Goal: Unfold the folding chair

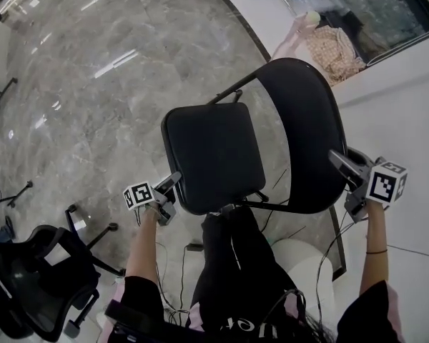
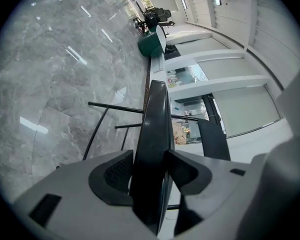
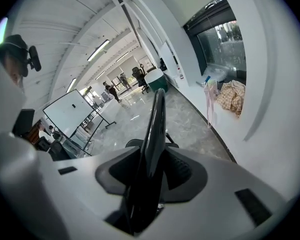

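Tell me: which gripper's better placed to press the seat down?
Left gripper, probably: the seat has its edge between its jaws. The right gripper is clamped on the backrest, better suited to steadying.

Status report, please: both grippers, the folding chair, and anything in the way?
Left gripper shut on seat edge. Right gripper shut on backrest edge. Folding chair opened out, seat down. Office chair at left, not touching.
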Demonstrator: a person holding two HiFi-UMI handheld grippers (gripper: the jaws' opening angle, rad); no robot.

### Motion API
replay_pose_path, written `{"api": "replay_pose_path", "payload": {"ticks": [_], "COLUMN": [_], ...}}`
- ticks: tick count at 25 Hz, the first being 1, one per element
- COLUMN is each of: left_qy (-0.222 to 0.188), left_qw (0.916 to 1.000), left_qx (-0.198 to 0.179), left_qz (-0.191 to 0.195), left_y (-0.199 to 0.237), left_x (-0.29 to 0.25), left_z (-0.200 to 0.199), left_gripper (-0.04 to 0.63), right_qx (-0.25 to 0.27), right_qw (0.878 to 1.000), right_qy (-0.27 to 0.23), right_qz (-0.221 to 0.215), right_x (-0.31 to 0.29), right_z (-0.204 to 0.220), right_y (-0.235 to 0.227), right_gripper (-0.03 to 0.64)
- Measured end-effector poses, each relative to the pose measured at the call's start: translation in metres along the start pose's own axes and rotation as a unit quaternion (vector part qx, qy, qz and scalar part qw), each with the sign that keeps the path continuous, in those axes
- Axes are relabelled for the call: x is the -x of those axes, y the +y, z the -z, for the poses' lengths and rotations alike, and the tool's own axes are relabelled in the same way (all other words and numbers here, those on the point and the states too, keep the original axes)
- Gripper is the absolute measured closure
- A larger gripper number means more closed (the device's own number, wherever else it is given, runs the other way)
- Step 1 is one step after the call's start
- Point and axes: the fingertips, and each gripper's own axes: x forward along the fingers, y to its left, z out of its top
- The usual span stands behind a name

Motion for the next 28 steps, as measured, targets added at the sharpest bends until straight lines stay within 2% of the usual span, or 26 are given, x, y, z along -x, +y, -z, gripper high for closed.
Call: {"api": "replay_pose_path", "payload": {"ticks": [2,5,6,7,8,9,10,11,12,13,15,19,24,28], "left_qy": [-0.023,-0.051,-0.062,-0.07,-0.07,-0.06,-0.047,-0.043,-0.052,-0.065,-0.074,-0.029,-0.05,-0.046], "left_qw": [0.9991,0.9908,0.9864,0.9829,0.9827,0.9879,0.9948,0.9981,0.9984,0.9975,0.9957,0.9919,0.9907,0.9901], "left_qx": [-0.002,-0.008,-0.004,-0.001,-0.003,-0.011,-0.017,-0.016,-0.013,-0.015,-0.033,-0.083,-0.059,-0.057], "left_qz": [-0.035,-0.125,-0.152,-0.17,-0.171,-0.143,-0.089,-0.041,-0.019,-0.021,-0.045,-0.091,-0.112,-0.12], "left_y": [0.019,0.059,0.072,0.083,0.089,0.085,0.074,0.062,0.056,0.055,0.061,0.075,0.088,0.088], "left_x": [0.007,0.027,0.034,0.04,0.042,0.037,0.024,0.007,-0.01,-0.026,-0.048,-0.053,-0.039,-0.028], "left_z": [-0.004,-0.014,-0.018,-0.023,-0.024,-0.022,-0.019,-0.017,-0.02,-0.026,-0.036,-0.021,-0.008,0.0], "left_gripper": [0.393,0.394,0.412,0.475,0.48,0.479,0.595,0.595,0.595,0.595,0.595,0.595,0.594,0.583], "right_qx": [-0.001,-0.016,-0.026,-0.034,-0.039,-0.042,-0.046,-0.053,-0.058,-0.055,-0.039,-0.065,-0.037,-0.011], "right_qw": [1.0,1.0,1.0,0.999,0.999,0.999,0.997,0.994,0.991,0.99,0.993,0.991,0.997,1.0], "right_qy": [0.003,0.004,0.004,0.005,0.007,0.011,0.014,0.015,0.013,0.008,-0.002,-0.023,-0.015,-0.007], "right_qz": [0.011,0.014,0.007,-0.002,-0.012,-0.027,-0.054,-0.092,-0.121,-0.128,-0.111,-0.114,-0.067,-0.017], "right_x": [-0.006,-0.022,-0.029,-0.037,-0.046,-0.056,-0.067,-0.079,-0.091,-0.101,-0.112,-0.113,-0.112,-0.111], "right_z": [0.005,0.019,0.023,0.028,0.033,0.04,0.048,0.054,0.059,0.06,0.058,0.057,0.055,0.056], "right_y": [-0.004,-0.016,-0.017,-0.016,-0.013,-0.009,-0.001,0.013,0.028,0.039,0.046,0.045,0.041,0.037], "right_gripper": [0.466,0.466,0.47,0.472,0.474,0.474,0.472,0.47,0.477,0.489,0.503,0.506,0.506,0.505]}}
